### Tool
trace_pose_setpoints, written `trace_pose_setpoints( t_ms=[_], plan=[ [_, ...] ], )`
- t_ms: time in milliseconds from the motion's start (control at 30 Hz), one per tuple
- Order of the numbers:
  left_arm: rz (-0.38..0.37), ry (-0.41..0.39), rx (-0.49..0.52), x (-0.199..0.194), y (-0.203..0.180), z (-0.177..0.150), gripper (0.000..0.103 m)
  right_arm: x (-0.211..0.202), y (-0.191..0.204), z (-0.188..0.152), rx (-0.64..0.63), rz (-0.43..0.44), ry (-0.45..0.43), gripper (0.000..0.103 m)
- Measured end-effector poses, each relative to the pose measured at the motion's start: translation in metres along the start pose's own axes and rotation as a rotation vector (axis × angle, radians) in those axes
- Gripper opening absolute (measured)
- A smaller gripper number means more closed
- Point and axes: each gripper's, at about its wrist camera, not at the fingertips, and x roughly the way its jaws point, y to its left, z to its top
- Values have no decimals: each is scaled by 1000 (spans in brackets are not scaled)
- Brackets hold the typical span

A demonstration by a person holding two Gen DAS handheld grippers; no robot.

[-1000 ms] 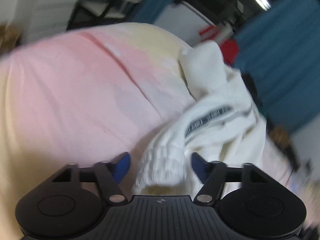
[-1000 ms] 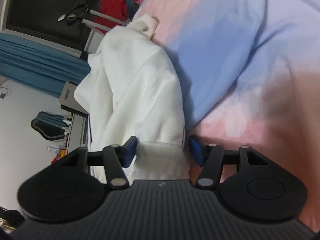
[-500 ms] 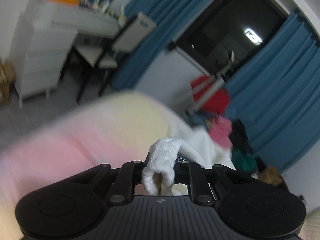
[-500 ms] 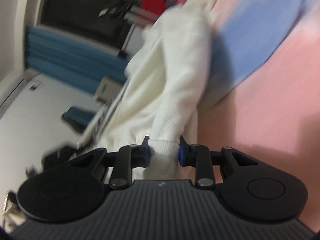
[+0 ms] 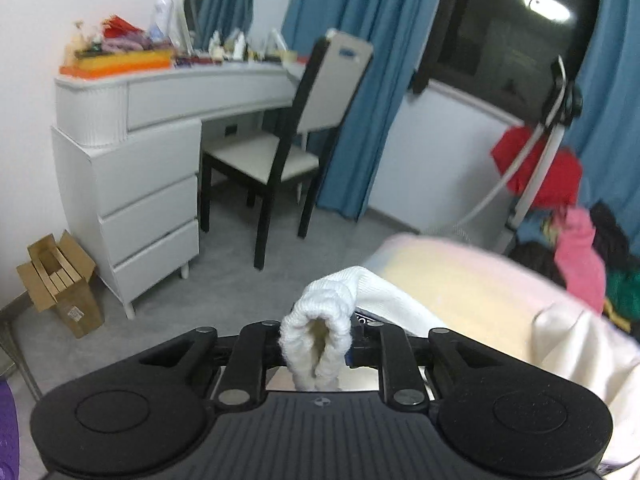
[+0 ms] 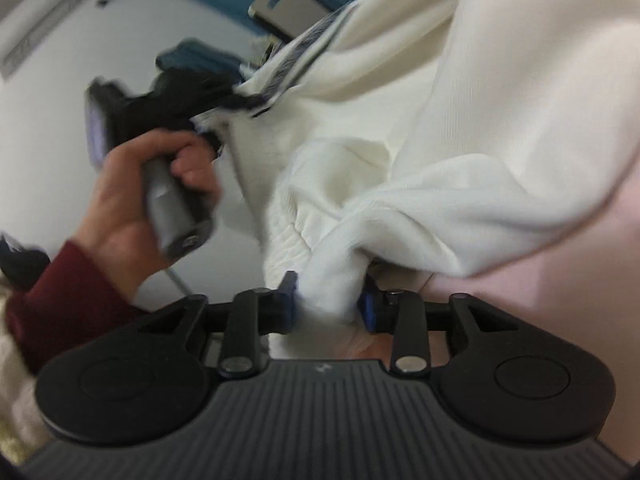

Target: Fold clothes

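Left wrist view, far left: cardboard box (image 5: 60, 280) on the grey floor, then a white dresser (image 5: 132, 168) with a cluttered top, a chair (image 5: 296, 132) pushed to it, blue curtains (image 5: 360, 60) and a dark window. Centre foreground: left gripper (image 5: 316, 350) clenched on a ribbed cuff of the white garment (image 5: 324, 320), the cuff bunched into a loop between the jaws and raised off the bed. To the right, the rest of the garment trails down over the pastel bedspread (image 5: 472, 280); a heap of coloured clothes (image 5: 580, 256) sits at the far right edge. Right wrist view, blurred: on the left the person's left hand (image 6: 136, 184), in a dark red sleeve, grips the other tool's handle; centre, right gripper (image 6: 328, 300) is closed on another bunched edge of the same garment, which hangs above it in loose crumpled folds; pink bedding at the right. Judgement on progress: early. Both holds are secured and the garment is lifted, but no crease or fold is visible. Left to do: spread it flat on the bed, then make each fold.
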Motion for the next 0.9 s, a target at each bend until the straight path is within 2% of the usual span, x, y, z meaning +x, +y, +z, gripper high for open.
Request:
trace_pose_setpoints(
  t_ms=[33, 67, 133, 200, 267, 400, 600, 733, 900],
  plan=[
    [6, 7, 15, 2, -1, -4, 24, 1, 1, 2, -27, -6, 15, 44],
    [12, 13, 30, 5, -3, -8, 27, 1, 3, 4, -54, -11, 30, 50],
    [35, 19, 49, 1, -4, -14, 40, 1, 8, 9, -100, -27, 71, 58],
    [53, 21, 57, -10, -3, -20, 69, -2, 15, 12, -139, -38, 109, 67],
    [72, 12, 71, -28, -4, -27, 86, -11, 22, 12, -184, -55, 124, 79],
    [48, -28, 101, -82, -14, -42, 88, -49, 30, -3, -257, -98, 101, 80],
    [-20, -124, 164, -191, -65, -90, 89, -142, 40, -25, -355, -169, -30, 80],
    [-124, -192, 176, -272, -108, -134, 89, -196, 39, -25, -418, -253, -146, 80],
    [-210, -212, 191, -334, -153, -183, 89, -250, 33, -28, -487, -331, -237, 80]
  ],
)
